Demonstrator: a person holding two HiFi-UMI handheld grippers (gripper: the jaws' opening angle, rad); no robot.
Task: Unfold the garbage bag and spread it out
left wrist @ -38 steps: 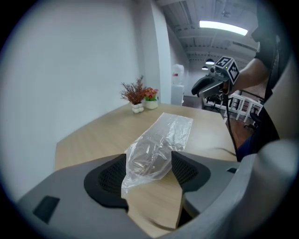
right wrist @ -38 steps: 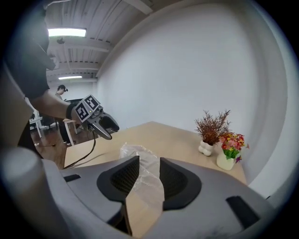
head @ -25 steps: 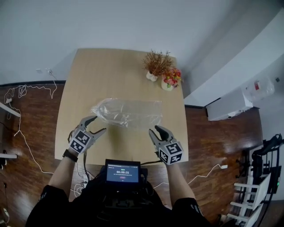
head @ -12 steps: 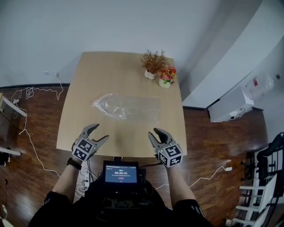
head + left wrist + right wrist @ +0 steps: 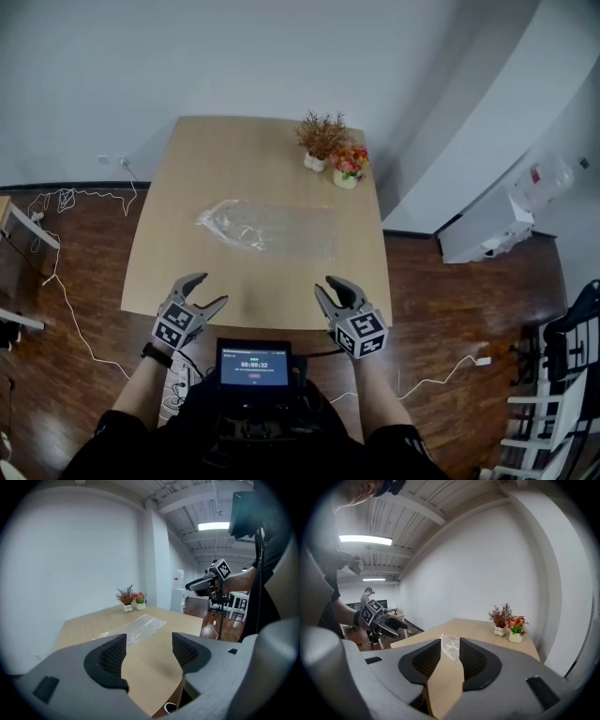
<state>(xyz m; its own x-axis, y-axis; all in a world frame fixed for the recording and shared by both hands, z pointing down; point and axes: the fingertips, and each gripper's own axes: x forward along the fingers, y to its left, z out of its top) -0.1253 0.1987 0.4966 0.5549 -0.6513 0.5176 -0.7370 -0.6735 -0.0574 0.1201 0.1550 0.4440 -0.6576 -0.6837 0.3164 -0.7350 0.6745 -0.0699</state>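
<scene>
1. Head view: the garbage bag [image 5: 267,228] lies flat across the middle of the table [image 5: 234,141]. Its left end looks crinkled and its right end squarer. The left gripper [image 5: 208,291] and the right gripper [image 5: 327,286] hang over the table's near edge at the lower centre of the frame, well apart from the bag.
2. Both tools are released. The left jaws stand wide apart, the right jaws are closer together, and only bare wood shows between each pair.
3. The bag looks almost fully spread, so what remains is probably tidying.
   - Pinch only the film at the crinkled left end.
   - Steady the right end and draw the two ends gently apart.
   - Keep low so that the light plastic does not lift or drag toward the flower pots [image 5: 333,167] at the upper right of the table.
4. Only the head view shows the bag's full outline.
5. The left gripper view, looking low across the table, shows that the bag lies thin and flat. The right gripper view shows just a glint of film beyond its jaws, with the other tool at the left of the frame.
</scene>
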